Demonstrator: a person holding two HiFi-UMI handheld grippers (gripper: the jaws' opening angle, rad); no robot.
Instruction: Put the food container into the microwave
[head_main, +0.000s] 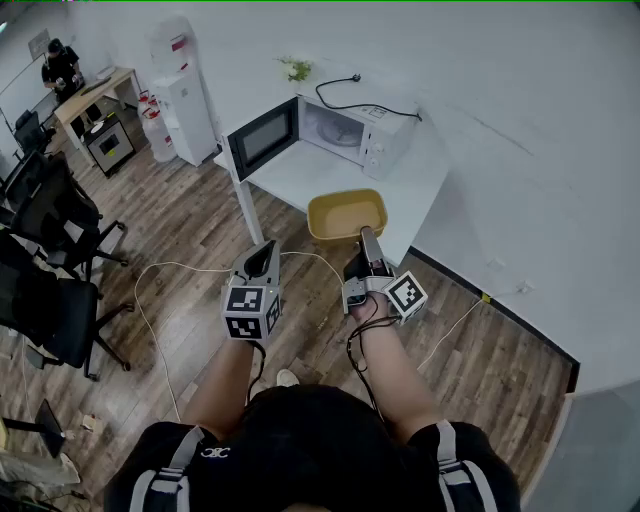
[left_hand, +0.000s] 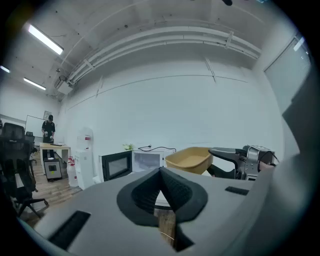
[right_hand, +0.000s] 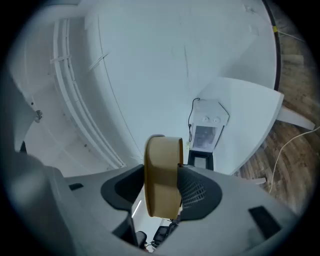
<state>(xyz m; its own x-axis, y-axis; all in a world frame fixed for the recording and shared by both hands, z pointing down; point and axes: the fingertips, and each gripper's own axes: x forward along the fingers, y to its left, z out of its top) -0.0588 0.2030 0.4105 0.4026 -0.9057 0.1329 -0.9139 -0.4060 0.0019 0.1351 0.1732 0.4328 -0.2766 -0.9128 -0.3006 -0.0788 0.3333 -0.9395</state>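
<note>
The white microwave (head_main: 350, 135) stands on a white table (head_main: 300, 175) with its dark door (head_main: 263, 136) swung open to the left. My right gripper (head_main: 367, 240) is shut on the near rim of the yellow food container (head_main: 347, 214), holding it over the table's front edge. In the right gripper view the container (right_hand: 162, 175) stands edge-on between the jaws, with the microwave (right_hand: 207, 130) beyond. My left gripper (head_main: 262, 255) hangs to the container's left over the floor, shut and holding nothing. The left gripper view shows the container (left_hand: 190, 159) and microwave (left_hand: 147, 161) ahead.
A water dispenser (head_main: 185, 110) stands left of the table by the wall. Black office chairs (head_main: 50, 220) fill the left side. A white cable (head_main: 150, 300) loops over the wooden floor. A person (head_main: 60, 65) stands at a far desk. A small plant (head_main: 297, 68) sits behind the microwave.
</note>
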